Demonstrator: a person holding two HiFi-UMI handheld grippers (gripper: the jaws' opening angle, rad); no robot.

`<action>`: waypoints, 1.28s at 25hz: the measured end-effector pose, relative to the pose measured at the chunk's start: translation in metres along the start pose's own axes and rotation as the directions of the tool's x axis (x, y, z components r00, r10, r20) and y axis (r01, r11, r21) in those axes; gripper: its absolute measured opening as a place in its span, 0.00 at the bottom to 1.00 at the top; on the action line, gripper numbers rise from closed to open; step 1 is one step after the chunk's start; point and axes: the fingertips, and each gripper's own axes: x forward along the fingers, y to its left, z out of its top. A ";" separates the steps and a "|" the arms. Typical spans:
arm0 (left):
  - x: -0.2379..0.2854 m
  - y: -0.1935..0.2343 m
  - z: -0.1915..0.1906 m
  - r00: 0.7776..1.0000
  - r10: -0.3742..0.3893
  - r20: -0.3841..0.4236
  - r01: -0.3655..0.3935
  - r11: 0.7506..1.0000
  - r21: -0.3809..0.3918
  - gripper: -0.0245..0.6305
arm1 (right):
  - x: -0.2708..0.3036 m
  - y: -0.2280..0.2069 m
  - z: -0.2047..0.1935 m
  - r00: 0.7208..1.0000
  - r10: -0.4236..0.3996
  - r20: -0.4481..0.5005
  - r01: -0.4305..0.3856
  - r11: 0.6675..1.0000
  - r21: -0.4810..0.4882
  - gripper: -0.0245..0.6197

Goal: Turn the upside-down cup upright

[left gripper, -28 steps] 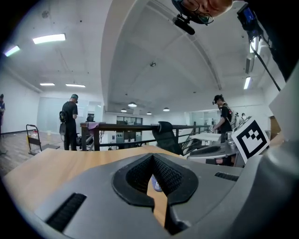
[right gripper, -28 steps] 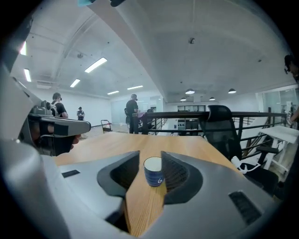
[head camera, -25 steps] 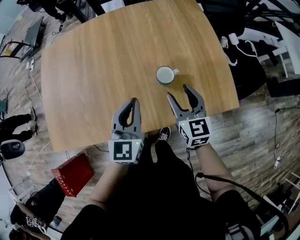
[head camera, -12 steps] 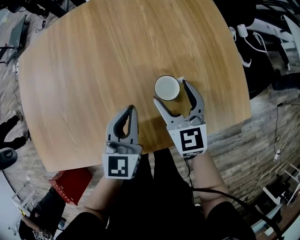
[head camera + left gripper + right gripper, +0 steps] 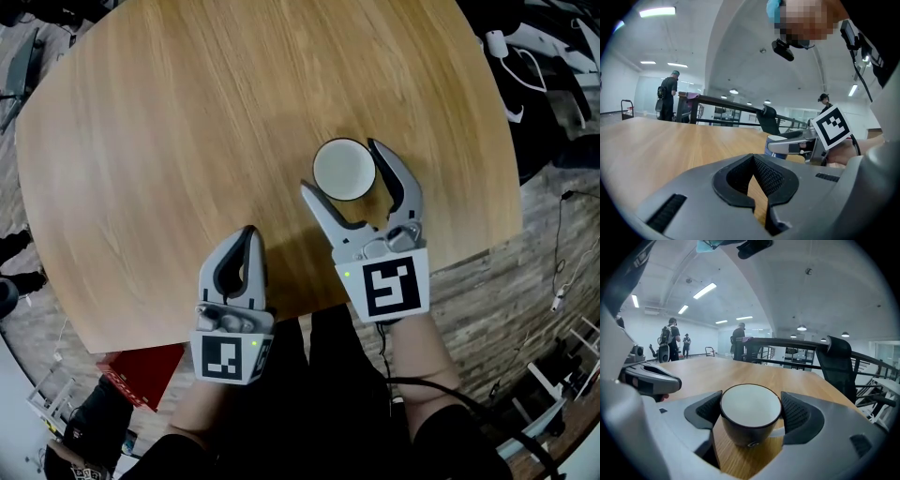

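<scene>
Cup (image 5: 344, 169), dark wall, white round face up, stands on wooden surface (image 5: 187, 122) toward 4 o'clock, not far from edge

Right gripper (image 5: 340, 165) wide, jaws flank cup at 9 and 3 o'clock, not clamped; contact unclear

Left gripper (image 5: 249, 232) jaws together, nothing between, at 7 o'clock from cup, near surface edge

Risks, as judgement: off-centre closing likely shoves or tips cup; smooth rounded wall may slip from pads mid-turn; handle position unclear, could block one jaw; dropped cup may roll off nearby edge

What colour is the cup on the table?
The cup is black outside, white on top; clearest in the right gripper view.
</scene>
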 end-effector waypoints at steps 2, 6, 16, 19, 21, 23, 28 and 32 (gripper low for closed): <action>-0.001 0.002 -0.003 1.000 -0.001 0.001 0.001 1.000 -0.003 0.03 | 0.001 0.000 -0.002 1.000 -0.002 -0.006 0.002 1.000 -0.004 0.56; -0.001 0.003 -0.006 1.000 -0.006 0.013 0.006 1.000 -0.005 0.03 | -0.002 -0.003 -0.005 1.000 -0.014 0.011 0.014 1.000 0.028 0.56; 0.019 -0.051 0.004 0.947 -0.316 0.053 0.299 0.931 0.209 0.54 | -0.035 0.001 0.039 0.990 0.031 0.134 -0.050 0.989 0.142 0.56; 0.031 -0.064 0.006 0.942 -0.336 0.021 0.314 0.900 0.302 0.59 | -0.046 0.014 0.066 0.983 0.101 0.155 -0.126 0.979 0.160 0.56; 0.042 -0.069 0.010 0.938 -0.347 0.019 0.319 0.881 0.350 0.61 | -0.051 0.021 0.076 0.977 0.146 0.159 -0.170 0.973 0.156 0.56; 0.050 -0.072 0.012 0.932 -0.362 0.023 0.331 0.875 0.354 0.62 | -0.055 0.026 0.082 0.970 0.179 0.165 -0.206 0.965 0.165 0.56; 0.050 -0.074 0.027 0.910 -0.401 0.102 0.339 0.863 0.374 0.61 | -0.055 0.033 0.084 0.959 0.212 0.188 -0.251 0.944 0.215 0.56; 0.046 -0.072 0.025 0.909 -0.404 0.102 0.336 0.856 0.394 0.57 | -0.054 0.034 0.080 0.952 0.222 0.210 -0.273 0.925 0.262 0.56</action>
